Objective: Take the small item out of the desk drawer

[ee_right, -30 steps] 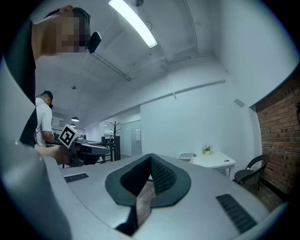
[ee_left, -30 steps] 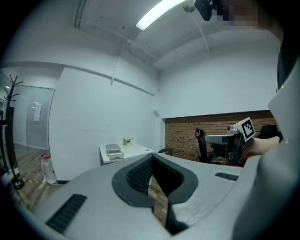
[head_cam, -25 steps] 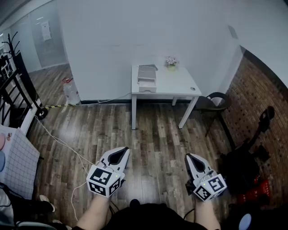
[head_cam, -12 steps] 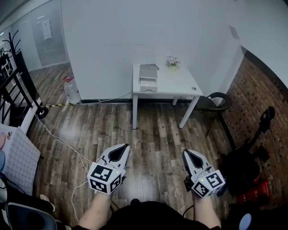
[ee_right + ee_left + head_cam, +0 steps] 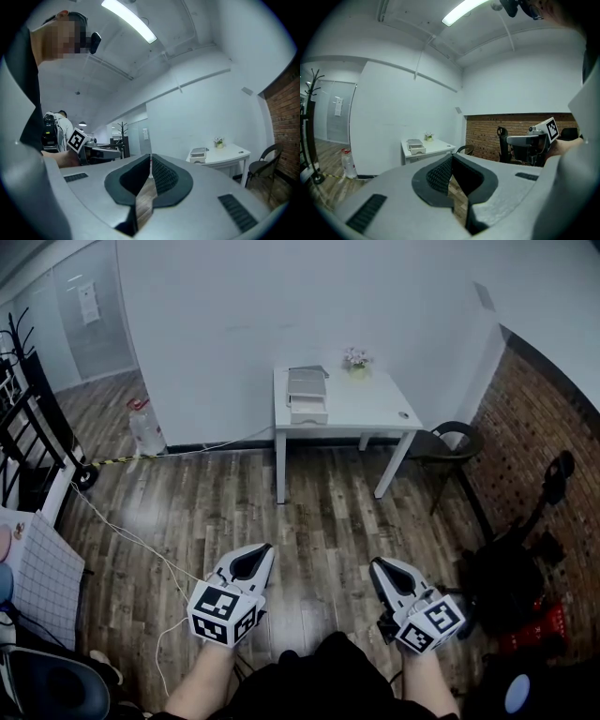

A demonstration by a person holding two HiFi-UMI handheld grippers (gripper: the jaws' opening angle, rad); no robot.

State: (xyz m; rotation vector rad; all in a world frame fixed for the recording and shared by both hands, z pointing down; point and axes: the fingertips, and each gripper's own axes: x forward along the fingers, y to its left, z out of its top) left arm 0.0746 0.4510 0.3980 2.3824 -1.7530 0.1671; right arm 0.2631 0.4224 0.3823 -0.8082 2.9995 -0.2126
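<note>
A white desk (image 5: 361,413) stands against the far wall, several steps ahead of me. On it sits a small grey drawer unit (image 5: 307,397) with its lower drawer pulled out a little; what is inside it cannot be seen from here. My left gripper (image 5: 265,548) and right gripper (image 5: 376,564) are held low over the wooden floor, far short of the desk, both shut with nothing between the jaws. The drawer unit (image 5: 415,145) shows small beyond the left gripper (image 5: 451,157), and the drawer unit (image 5: 200,153) beyond the right gripper (image 5: 151,157).
A little flower pot (image 5: 354,360) stands at the desk's back edge. A dark chair (image 5: 452,450) is to the desk's right, by the brick wall. A water bottle (image 5: 145,427) and a floor cable (image 5: 122,532) lie to the left. Black equipment (image 5: 511,568) stands at the right.
The right gripper has drifted a little left and lower in the head view. The left gripper has barely shifted. Both jaws stayed shut.
</note>
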